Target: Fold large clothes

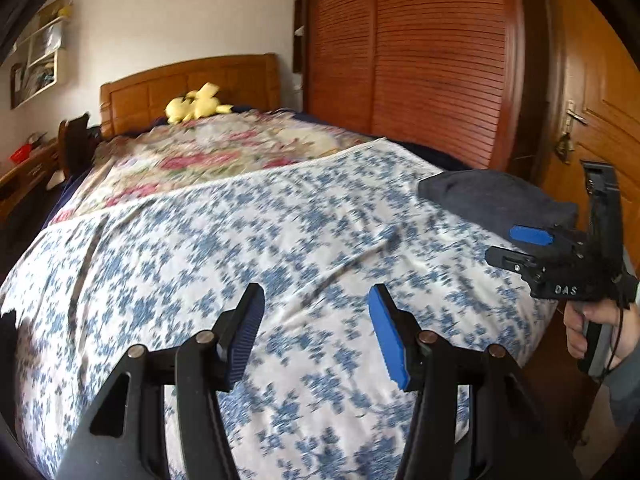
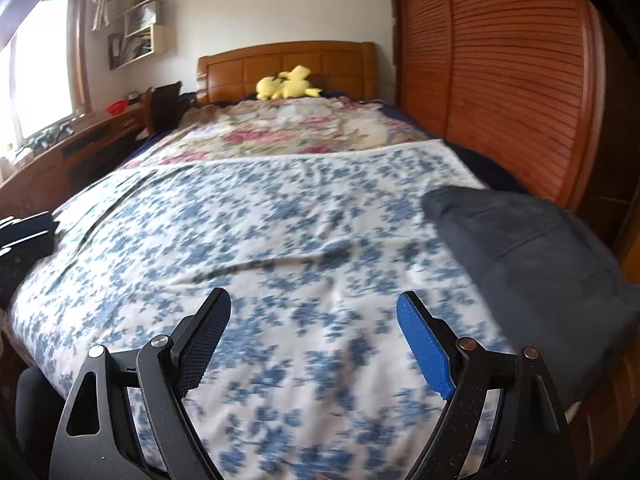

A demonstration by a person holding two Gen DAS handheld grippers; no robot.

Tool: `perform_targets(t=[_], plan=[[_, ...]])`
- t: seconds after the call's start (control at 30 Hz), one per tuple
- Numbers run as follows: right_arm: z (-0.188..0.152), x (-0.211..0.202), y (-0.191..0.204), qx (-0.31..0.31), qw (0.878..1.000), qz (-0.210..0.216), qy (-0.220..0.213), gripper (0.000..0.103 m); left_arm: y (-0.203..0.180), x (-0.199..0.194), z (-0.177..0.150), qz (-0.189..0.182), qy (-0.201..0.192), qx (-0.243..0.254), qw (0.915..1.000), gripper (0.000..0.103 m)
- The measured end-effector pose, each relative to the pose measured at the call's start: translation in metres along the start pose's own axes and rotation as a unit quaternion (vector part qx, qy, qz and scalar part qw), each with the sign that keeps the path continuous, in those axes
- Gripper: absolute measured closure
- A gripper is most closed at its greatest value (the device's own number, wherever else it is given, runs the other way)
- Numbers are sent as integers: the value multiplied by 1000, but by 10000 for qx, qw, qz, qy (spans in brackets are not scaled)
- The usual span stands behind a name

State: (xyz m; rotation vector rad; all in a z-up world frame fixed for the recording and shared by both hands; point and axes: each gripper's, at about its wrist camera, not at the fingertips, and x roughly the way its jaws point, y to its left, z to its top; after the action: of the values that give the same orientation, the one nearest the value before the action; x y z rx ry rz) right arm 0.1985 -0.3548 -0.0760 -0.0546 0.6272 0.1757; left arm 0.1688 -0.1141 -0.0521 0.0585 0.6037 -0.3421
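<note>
A dark grey folded garment (image 2: 528, 256) lies on the right side of the bed, on the blue-flowered white sheet (image 2: 280, 248). It also shows in the left wrist view (image 1: 496, 200) at the bed's right edge. My left gripper (image 1: 316, 312) is open and empty above the flowered sheet (image 1: 240, 240). My right gripper (image 2: 314, 320) is open and empty, just left of the garment. In the left wrist view the right gripper (image 1: 520, 248) is seen from the side, held in a hand beside the garment.
A floral quilt (image 2: 288, 132) covers the far half of the bed, with a yellow plush toy (image 2: 286, 84) at the wooden headboard (image 2: 288, 60). A slatted wooden wardrobe (image 2: 500, 80) stands along the right. A desk (image 2: 60, 152) runs along the left. A door (image 1: 600, 100) is at far right.
</note>
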Motion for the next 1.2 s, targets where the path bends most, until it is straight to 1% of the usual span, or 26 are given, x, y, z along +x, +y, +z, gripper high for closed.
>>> perform_targets(t=[0.13, 0.23, 0.37, 0.43, 0.73, 0.8, 0.87, 0.93, 1.2], plan=[[-6, 14, 26, -51, 9998, 165, 28, 16, 15, -2, -14, 181, 54, -123, 9997, 49], [-10, 21, 46, -26, 9993, 367, 56, 16, 26, -9, -24, 355, 76, -218, 9991, 49], [-13, 22, 69, -9, 9984, 562, 21, 16, 36, -23, -34, 439, 93, -406, 9982, 49], [-13, 19, 81, 12, 9979, 652, -1, 16, 40, -32, -38, 550, 66, -431, 9975, 49], [-18, -5, 132, -82, 9957, 911, -131, 16, 56, -80, -51, 825, -182, -548, 9949, 49], [-18, -14, 143, -135, 9949, 965, -257, 12, 58, -87, -54, 867, -202, -573, 9944, 49], [-18, -21, 152, -173, 9945, 952, -388, 11, 61, -93, -56, 905, -221, -593, 9939, 49], [-17, -26, 160, -192, 9937, 1014, -443, 11, 64, -98, -56, 957, -258, -615, 9932, 49], [-7, -55, 174, -233, 9926, 928, -750, 11, 74, -127, -48, 1016, -571, -844, 9896, 49]])
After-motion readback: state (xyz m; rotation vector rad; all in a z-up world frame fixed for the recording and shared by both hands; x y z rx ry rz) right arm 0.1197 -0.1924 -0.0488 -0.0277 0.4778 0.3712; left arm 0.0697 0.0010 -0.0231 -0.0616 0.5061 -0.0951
